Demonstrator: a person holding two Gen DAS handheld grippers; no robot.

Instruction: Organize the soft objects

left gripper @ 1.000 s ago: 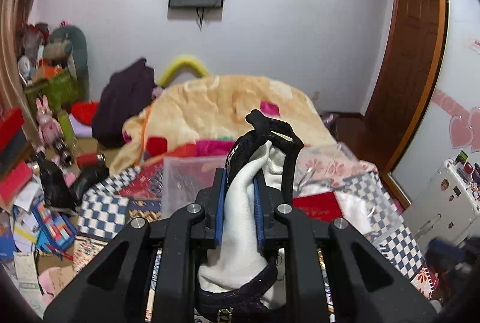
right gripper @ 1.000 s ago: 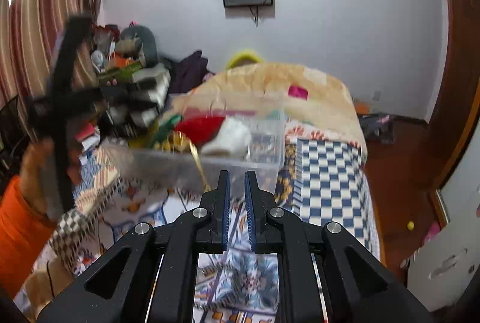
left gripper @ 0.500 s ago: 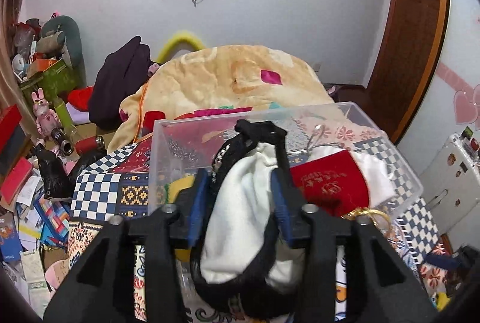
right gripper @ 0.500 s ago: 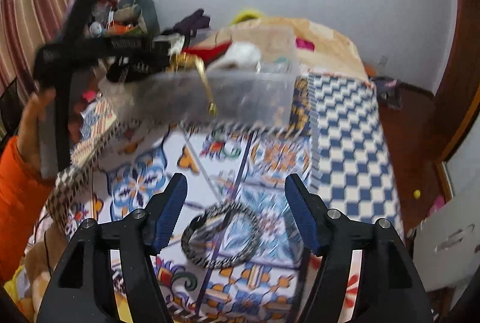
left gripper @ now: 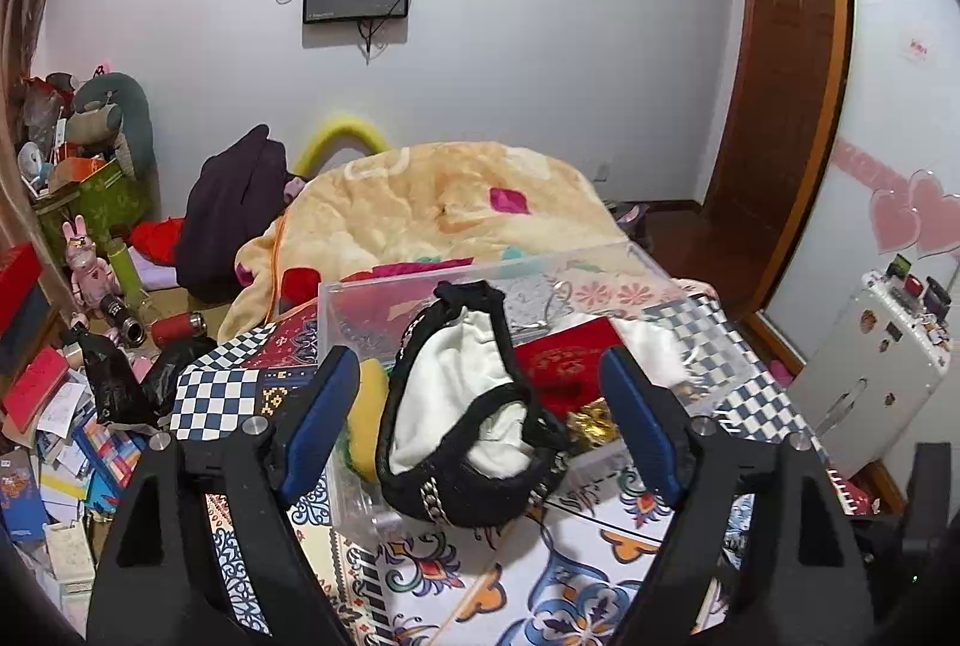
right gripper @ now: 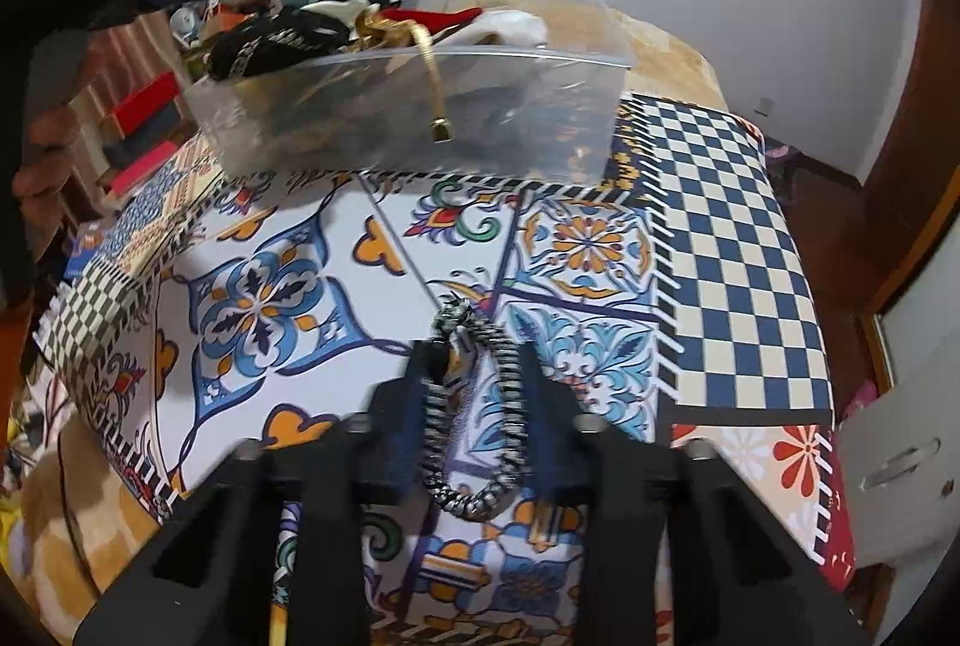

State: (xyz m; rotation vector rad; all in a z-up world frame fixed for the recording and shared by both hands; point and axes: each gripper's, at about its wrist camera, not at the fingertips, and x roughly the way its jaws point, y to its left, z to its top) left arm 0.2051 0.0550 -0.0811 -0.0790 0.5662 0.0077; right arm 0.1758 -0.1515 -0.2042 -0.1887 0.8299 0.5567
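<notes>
My left gripper is open over the near rim of a clear plastic box. A black-and-white pouch lies loose between its fingers, draped over the box's front wall. The box also holds a red pouch and a yellow item. In the right wrist view the box stands at the far end of the patterned cloth. My right gripper is closed around a black-and-white braided loop lying on the cloth.
The box sits on a bed covered by a patterned cloth. A beige blanket lies behind it. Clutter and toys fill the floor at left. A white cabinet stands at right.
My left gripper has opened and let go of the pouch onto the box's rim. My right gripper has dropped down to the braided loop and closed on it.
</notes>
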